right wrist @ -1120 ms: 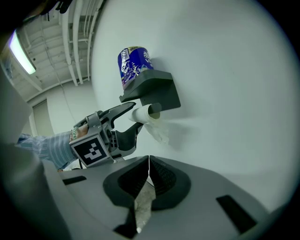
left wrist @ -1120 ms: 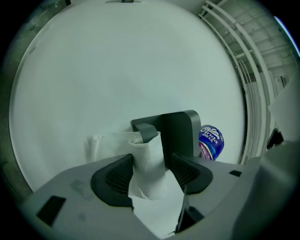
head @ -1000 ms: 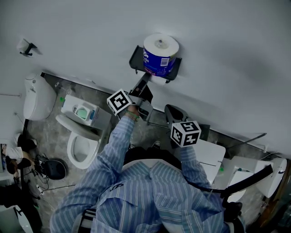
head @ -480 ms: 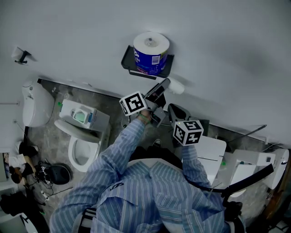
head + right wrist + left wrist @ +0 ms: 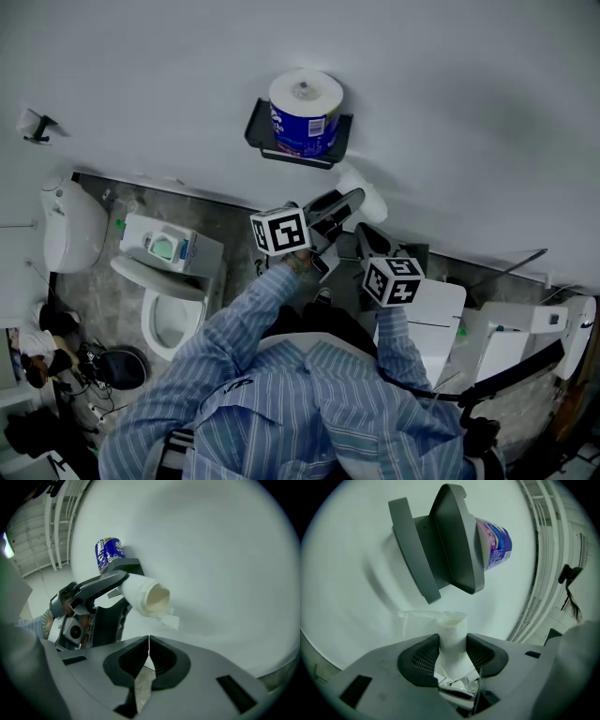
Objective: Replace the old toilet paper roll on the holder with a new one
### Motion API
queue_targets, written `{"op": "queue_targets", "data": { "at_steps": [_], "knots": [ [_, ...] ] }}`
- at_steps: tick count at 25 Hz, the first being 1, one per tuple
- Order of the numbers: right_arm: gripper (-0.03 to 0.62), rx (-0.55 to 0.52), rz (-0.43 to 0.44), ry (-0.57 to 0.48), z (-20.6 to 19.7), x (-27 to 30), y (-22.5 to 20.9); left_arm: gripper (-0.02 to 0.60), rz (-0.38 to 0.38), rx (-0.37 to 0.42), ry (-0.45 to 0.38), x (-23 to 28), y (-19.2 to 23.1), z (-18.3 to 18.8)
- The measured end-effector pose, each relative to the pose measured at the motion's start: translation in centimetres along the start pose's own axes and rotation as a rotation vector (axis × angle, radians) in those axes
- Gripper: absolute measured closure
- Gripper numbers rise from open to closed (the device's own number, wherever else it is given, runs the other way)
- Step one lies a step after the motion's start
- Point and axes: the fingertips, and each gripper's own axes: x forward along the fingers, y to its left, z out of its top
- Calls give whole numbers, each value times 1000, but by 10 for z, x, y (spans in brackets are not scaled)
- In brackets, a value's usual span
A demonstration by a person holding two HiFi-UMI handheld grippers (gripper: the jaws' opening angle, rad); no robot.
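Withdrawn from the dark grey wall holder [image 5: 258, 131], the nearly spent white paper roll [image 5: 143, 595] now sits just below it, clamped in the left tongs [image 5: 452, 646], so with the right tongs [image 5: 149, 656] closed and empty, the blue-wrapped new roll [image 5: 305, 108] on top comes next.

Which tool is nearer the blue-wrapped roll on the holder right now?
Left. The left tool, clamped on the old roll, sits just below the blue-wrapped roll; the right tool, shut, is lower and further right.
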Motion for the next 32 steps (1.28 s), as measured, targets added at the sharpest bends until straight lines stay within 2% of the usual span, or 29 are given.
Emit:
{"op": "queue_targets", "data": {
  "at_steps": [5, 8, 10, 15, 16, 18, 20, 24, 28, 32],
  "knots": [
    [586, 34, -68, -36, 5, -6, -10, 400, 25, 94, 51, -40, 0, 0],
    [586, 23, -87, -114, 28, -14, -3, 400, 58, 172, 75, -69, 3, 4],
    [585, -13, -54, -187, 54, -18, 13, 400, 89, 223, 83, -87, 9, 10],
    [577, -143, 91, -329, 122, -21, 75, 400, 152, 308, 74, -127, 20, 29],
    [544, -162, 119, -350, 133, -21, 88, 400, 161, 323, 74, -134, 22, 32],
    [371, -195, 162, -382, 152, -17, 110, 400, 173, 349, 78, -146, 25, 37],
    [350, -246, 163, -408, 170, -12, 127, 400, 178, 368, 81, -156, 26, 40],
    [310, -347, 80, -448, 204, -7, 150, 400, 176, 389, 86, -169, 26, 44],
    [212, -335, 31, -433, 224, 3, 155, 400, 162, 408, 109, -173, 26, 46],
    [186, -319, -7, -409, 233, 16, 159, 399, 150, 436, 124, -184, 26, 51]
  ]
}}
